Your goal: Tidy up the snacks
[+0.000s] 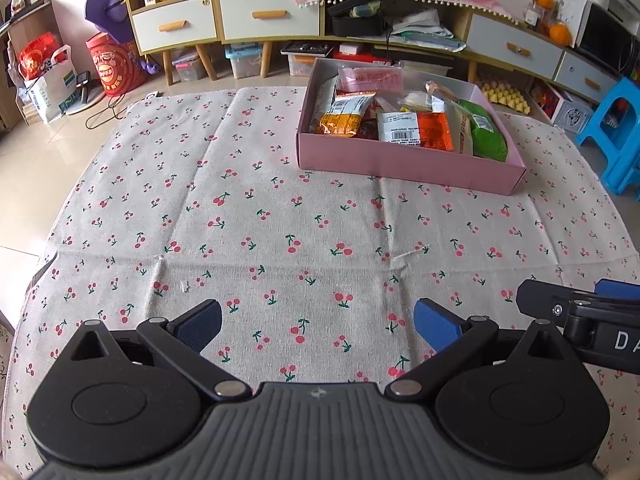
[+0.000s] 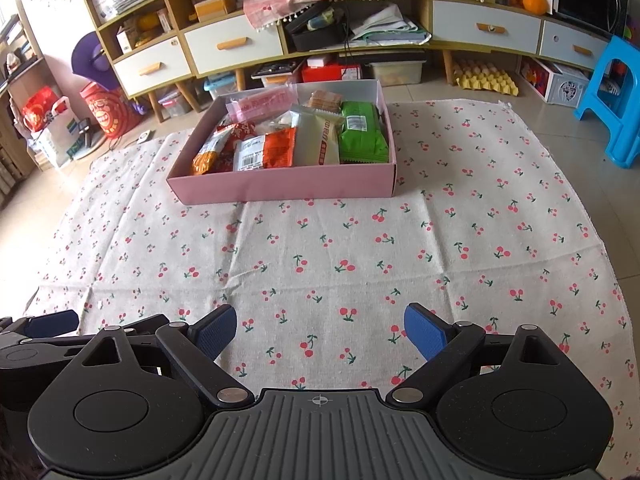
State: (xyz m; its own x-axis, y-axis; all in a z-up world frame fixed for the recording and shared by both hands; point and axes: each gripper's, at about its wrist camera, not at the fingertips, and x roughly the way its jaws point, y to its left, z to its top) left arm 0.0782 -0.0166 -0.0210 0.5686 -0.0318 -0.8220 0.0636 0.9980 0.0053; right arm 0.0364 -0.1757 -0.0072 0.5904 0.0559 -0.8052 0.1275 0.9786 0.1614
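- my left gripper (image 1: 318,326) and right gripper (image 2: 320,330) both stand wide open with nothing between the blue pads, above the cherry-print cloth (image 2: 320,264).
- the shallow pink cardboard box (image 2: 280,190) sits at the far end of the cloth, well apart from me, filled with foil and plastic snack packets (image 2: 264,154).
- i judge the packets light, crinkly and slippery, with crushable contents.
- i would pinch a sealed edge, such as the green packet (image 2: 362,132), not its middle.
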